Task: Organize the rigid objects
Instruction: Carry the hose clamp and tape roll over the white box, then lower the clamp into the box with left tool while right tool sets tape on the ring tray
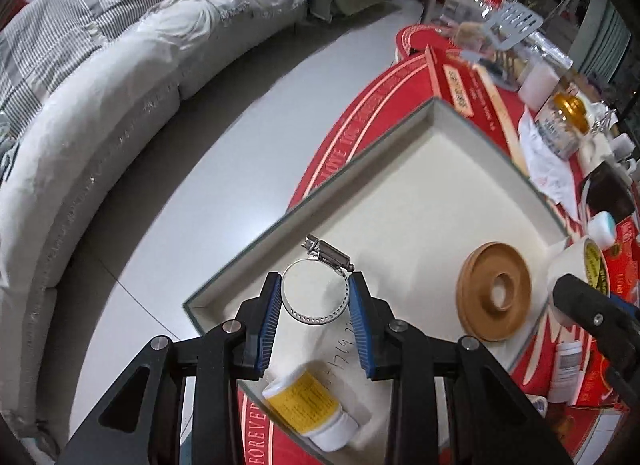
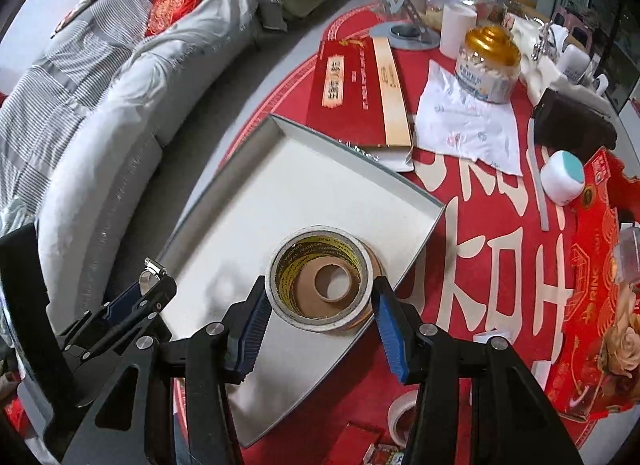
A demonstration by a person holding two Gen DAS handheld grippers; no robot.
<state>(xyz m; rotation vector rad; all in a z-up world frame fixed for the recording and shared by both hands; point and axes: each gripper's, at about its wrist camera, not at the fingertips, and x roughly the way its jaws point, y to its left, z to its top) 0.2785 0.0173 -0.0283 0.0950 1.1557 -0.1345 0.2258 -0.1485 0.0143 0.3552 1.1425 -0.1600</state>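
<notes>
A white shallow tray (image 1: 420, 193) lies at the near edge of a round red table. My left gripper (image 1: 316, 281) is shut on a metal hose clamp (image 1: 328, 253), held just over the tray's near-left corner. A brown wooden disc (image 1: 494, 291) with a centre hole and a yellow-labelled white bottle (image 1: 308, 409) lie in the tray. My right gripper (image 2: 320, 283) is shut on a white tape roll (image 2: 316, 323), right above the disc (image 2: 306, 293), which shows through the roll's hole. The left gripper (image 2: 148, 293) with its clamp (image 2: 155, 266) appears at the tray's (image 2: 280, 193) left edge.
Beyond the tray lie a red flat box (image 2: 348, 93), a printed napkin (image 2: 468, 125), a gold-lidded jar (image 2: 488, 65) and a white round device (image 2: 564, 181). A small tape roll (image 2: 402, 417) sits at the near edge. Red packaging (image 2: 600, 305) fills the right. A grey sofa (image 1: 100, 125) curves left.
</notes>
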